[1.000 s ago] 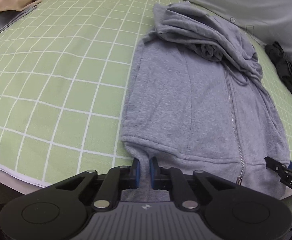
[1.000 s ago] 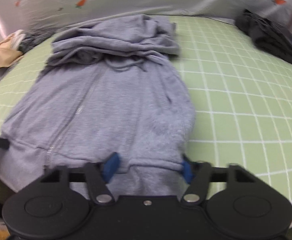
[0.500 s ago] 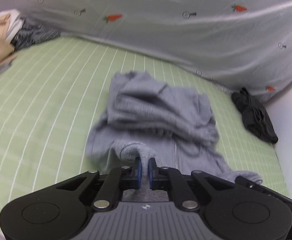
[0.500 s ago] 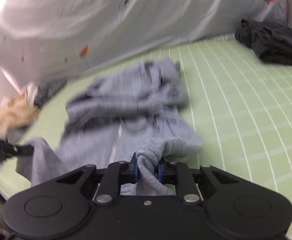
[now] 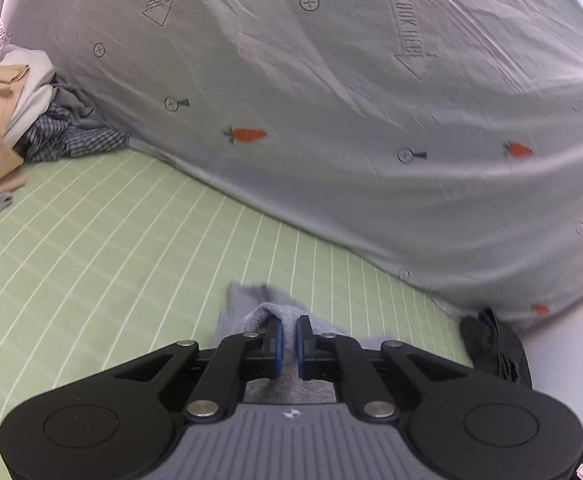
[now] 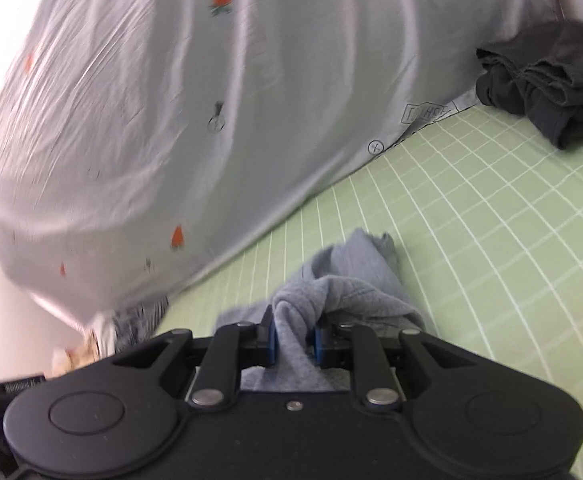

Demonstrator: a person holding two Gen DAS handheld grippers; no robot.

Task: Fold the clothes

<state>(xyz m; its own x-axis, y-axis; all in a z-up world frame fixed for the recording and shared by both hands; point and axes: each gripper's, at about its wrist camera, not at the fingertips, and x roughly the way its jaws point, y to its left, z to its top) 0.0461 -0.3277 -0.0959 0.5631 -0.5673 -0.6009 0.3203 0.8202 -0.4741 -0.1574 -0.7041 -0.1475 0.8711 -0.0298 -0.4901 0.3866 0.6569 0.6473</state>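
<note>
A grey zip hoodie [image 5: 257, 306] lies on the green checked sheet [image 5: 91, 240]. My left gripper [image 5: 287, 338] is shut on a fold of its hem and holds it raised, so most of the hoodie is hidden under the gripper body. My right gripper [image 6: 294, 338] is shut on the other hem corner of the hoodie [image 6: 355, 276], which bunches in front of its blue pads [image 6: 272, 340]. Both cameras point toward the far edge of the bed.
A pale grey sheet with carrot prints [image 5: 331, 120] rises like a wall along the bed's far side. A pile of beige, white and checked clothes [image 5: 19, 112] sits far left. A folded black garment [image 6: 547, 80] lies far right, also in the left wrist view [image 5: 495, 344].
Both grippers have lifted the hoodie's hem and carried it forward over the body toward the hood. The right gripper shut on the hem within the last second.
</note>
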